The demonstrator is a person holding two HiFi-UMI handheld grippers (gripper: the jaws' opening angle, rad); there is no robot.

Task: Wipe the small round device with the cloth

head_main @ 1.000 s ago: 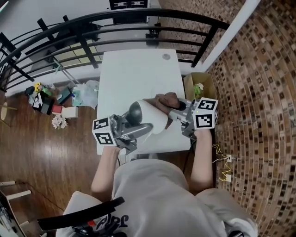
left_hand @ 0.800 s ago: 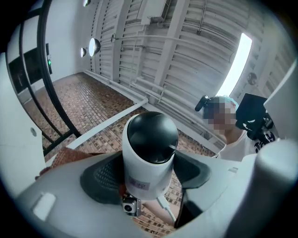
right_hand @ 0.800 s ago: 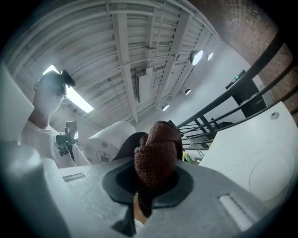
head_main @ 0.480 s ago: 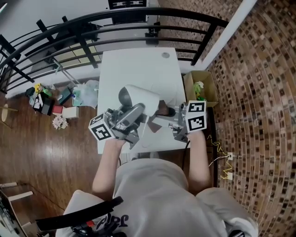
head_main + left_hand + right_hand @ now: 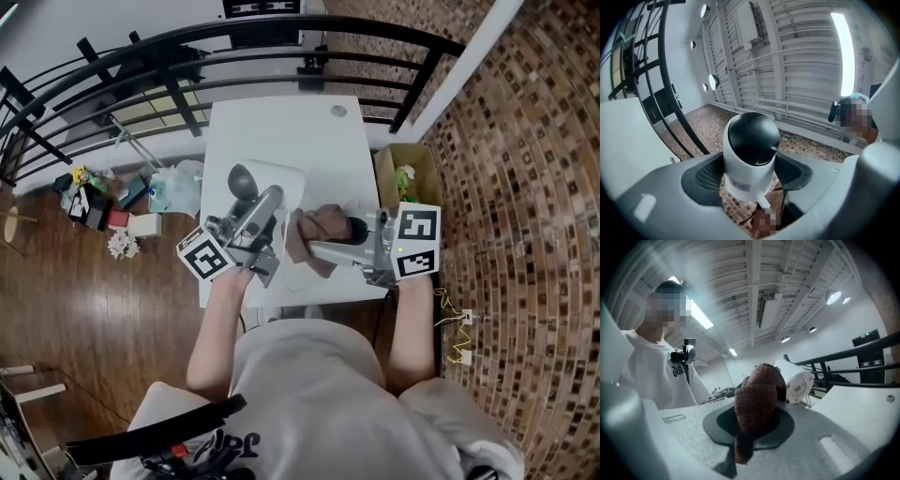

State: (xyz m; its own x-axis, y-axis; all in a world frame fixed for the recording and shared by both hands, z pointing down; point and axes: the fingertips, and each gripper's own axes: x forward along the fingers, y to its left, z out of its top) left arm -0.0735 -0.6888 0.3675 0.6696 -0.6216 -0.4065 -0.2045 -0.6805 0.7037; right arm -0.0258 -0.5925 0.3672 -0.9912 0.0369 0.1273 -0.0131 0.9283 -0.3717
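Brown cloth [image 5: 312,234], pinched in my right gripper [image 5: 319,249] jaws, is just beside the small round device [image 5: 249,182] that my left gripper [image 5: 262,208] jaws clamp, before the black railing [image 5: 234,42]. The device is now farther out over the table [image 5: 281,131] than one second ago.

Small round device [image 5: 750,159]: white body, glossy black dome. Cloth [image 5: 757,401]: reddish-brown knit. Left gripper [image 5: 265,204] and right gripper [image 5: 319,247]: grey, black pads, cubes with black-and-white square markers. Table [image 5: 281,131] white. Railing [image 5: 187,56] black. Floor [image 5: 94,309]: brown wood planks. Wall [image 5: 525,187]: brown small-tile mosaic.
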